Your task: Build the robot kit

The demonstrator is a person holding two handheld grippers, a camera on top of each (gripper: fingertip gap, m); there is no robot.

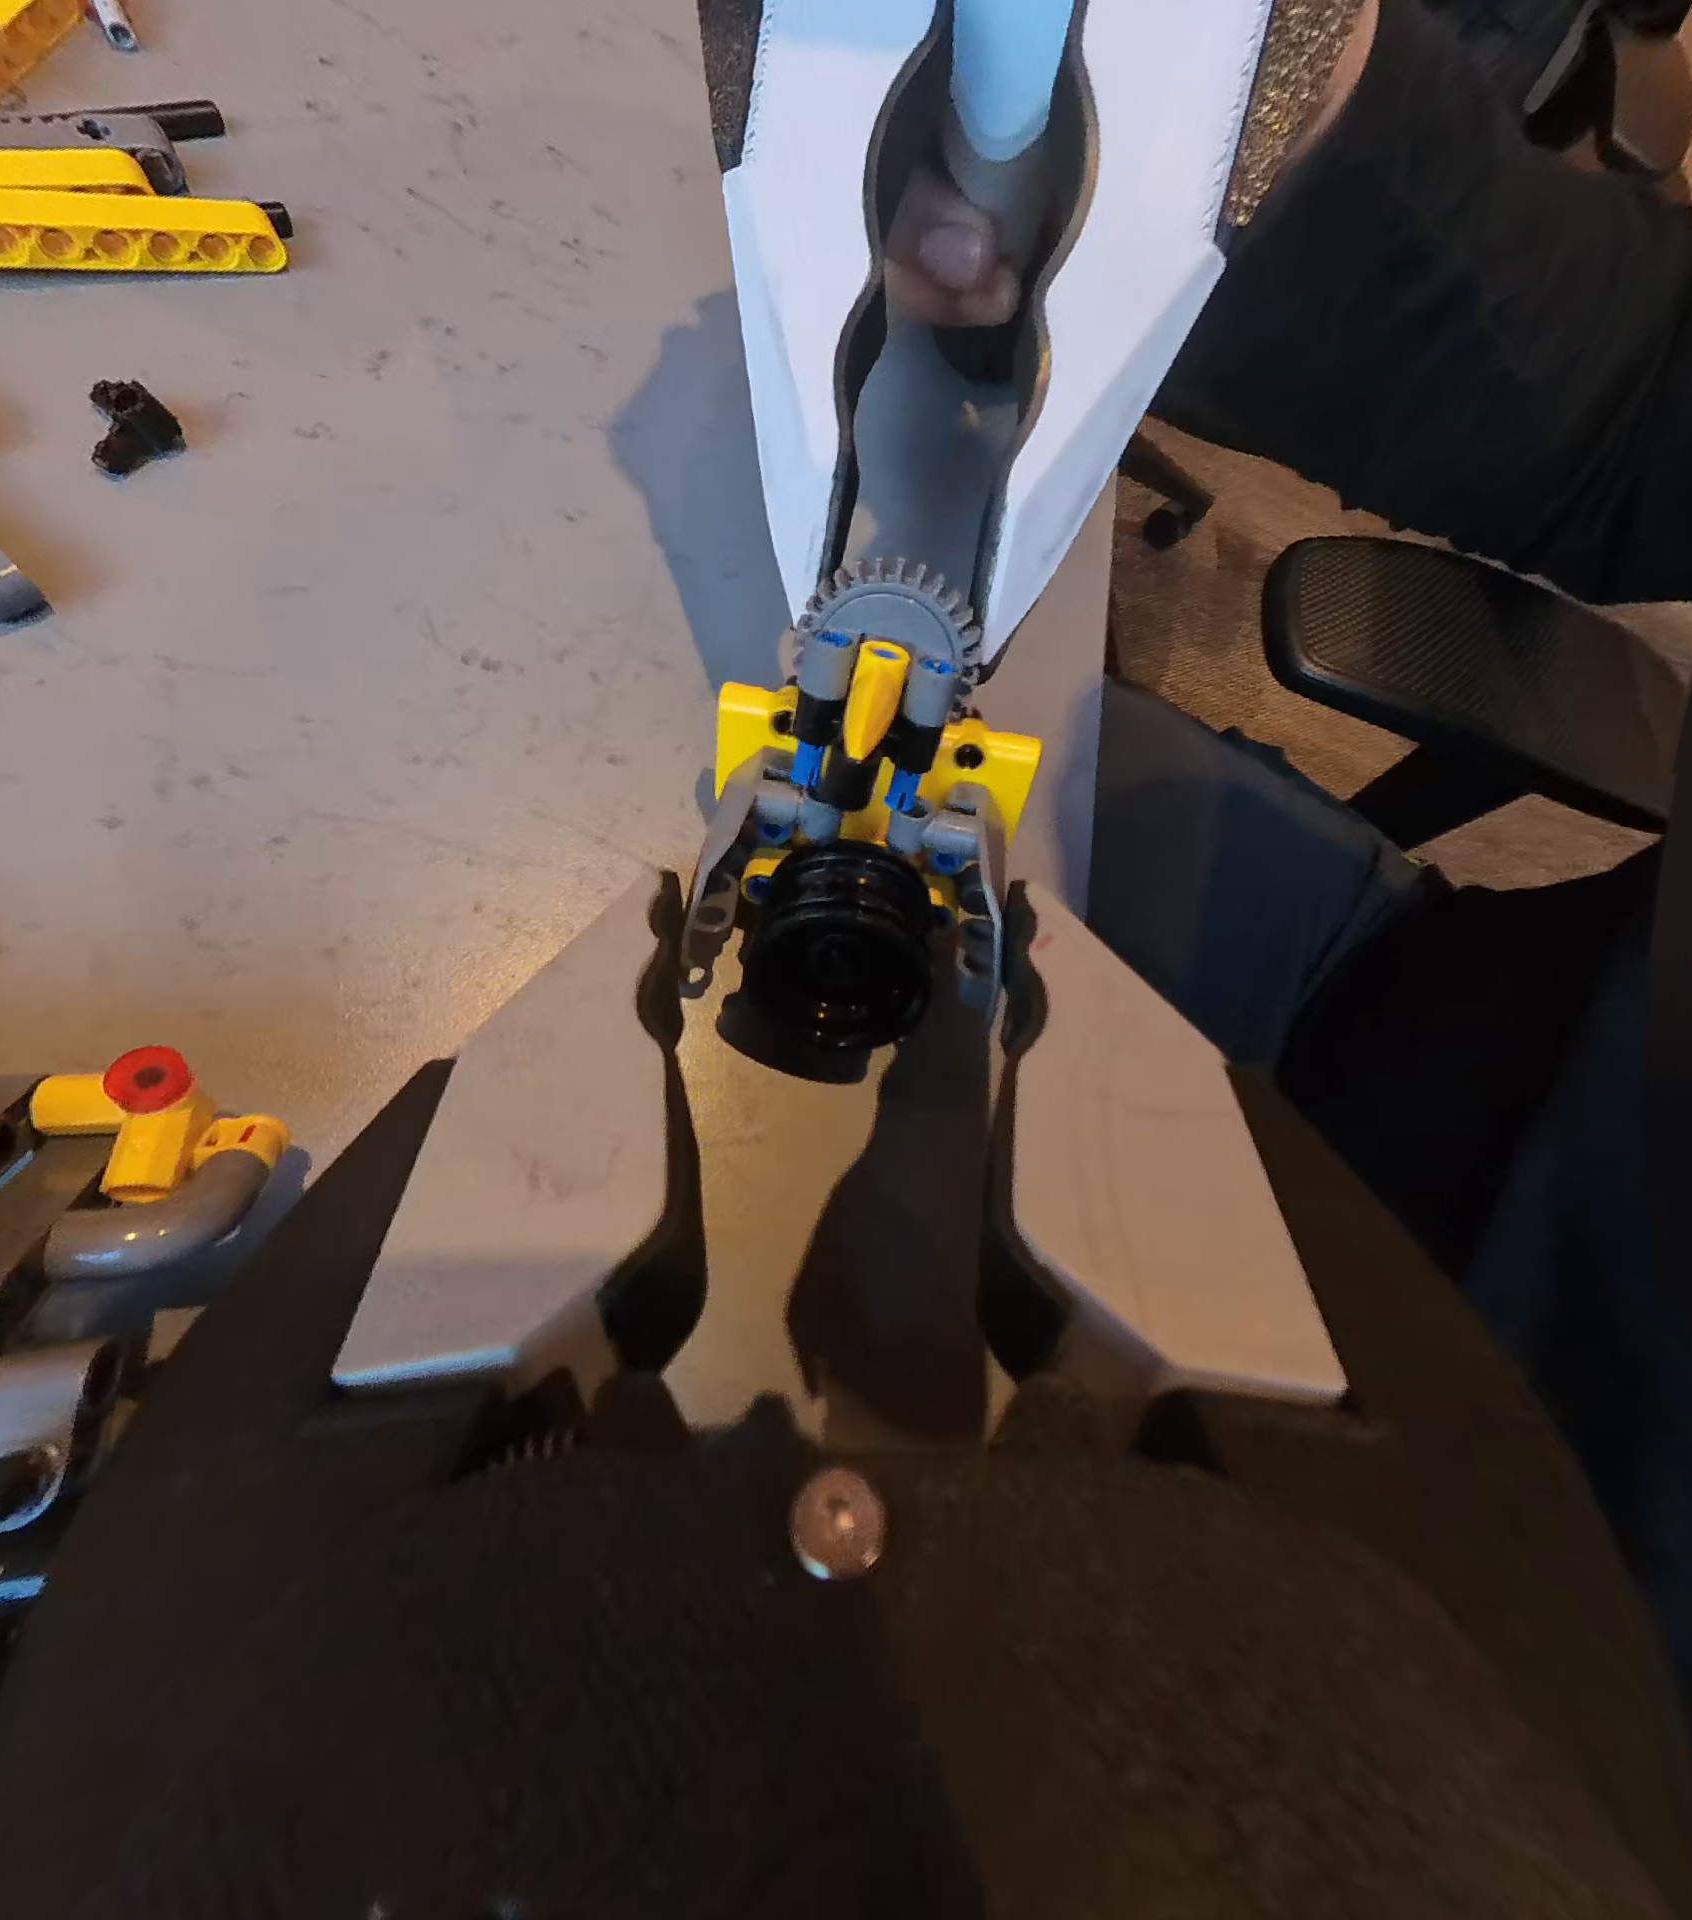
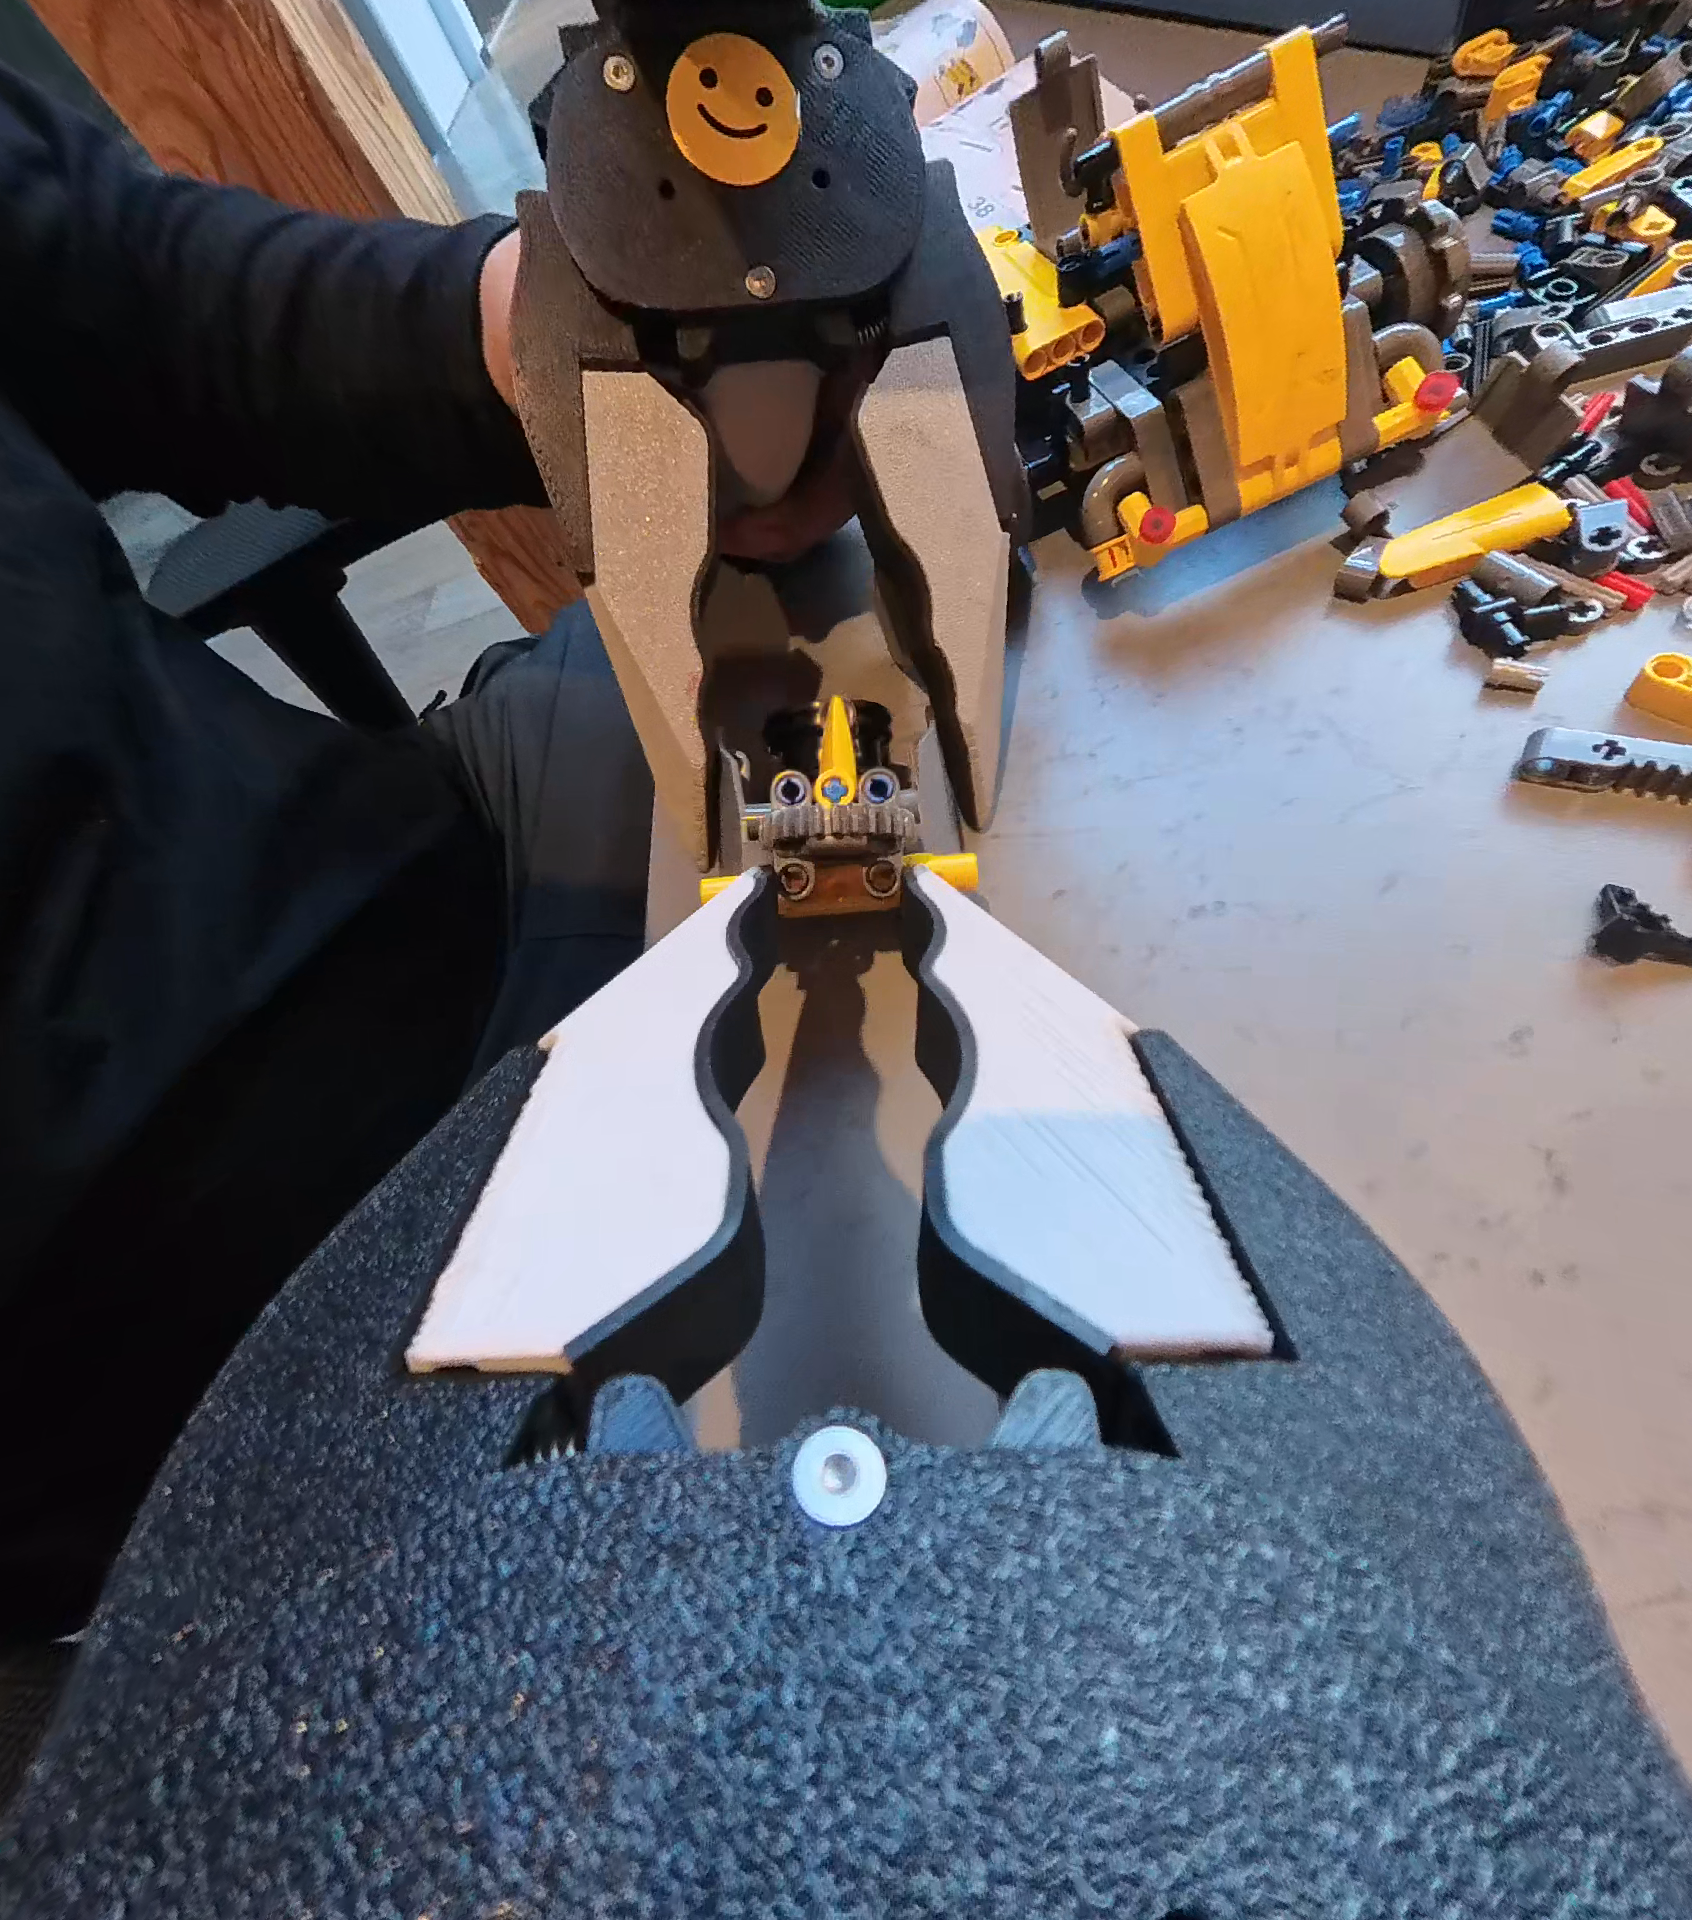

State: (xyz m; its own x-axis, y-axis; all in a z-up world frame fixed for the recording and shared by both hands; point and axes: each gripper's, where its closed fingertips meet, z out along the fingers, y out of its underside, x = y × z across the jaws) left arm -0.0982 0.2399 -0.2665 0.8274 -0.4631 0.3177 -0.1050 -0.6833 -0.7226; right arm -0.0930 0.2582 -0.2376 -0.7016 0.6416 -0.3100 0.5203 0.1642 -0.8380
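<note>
Left tool (image 1: 847, 904), grey-fingered, and right tool (image 2: 837, 894), white-fingered, meet tip to tip above the desk (image 1: 385, 644) edge, each closed on opposite ends of 1 small yellow-and-grey brick assembly (image 1: 868, 800): left around the black wheel hub (image 1: 837, 961) end, right at the grey gear (image 1: 889, 613) end. A partly built yellow vehicle (image 2: 1237, 312) and loose parts (image 2: 1600, 208) lie well apart.

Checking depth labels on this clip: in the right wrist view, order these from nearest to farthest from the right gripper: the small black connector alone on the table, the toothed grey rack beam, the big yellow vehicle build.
1. Small black connector, right of the right gripper, alone on the table.
2. Toothed grey rack beam, farther right, toward the edge.
3. Big yellow vehicle build, upper right, beyond both.
</note>
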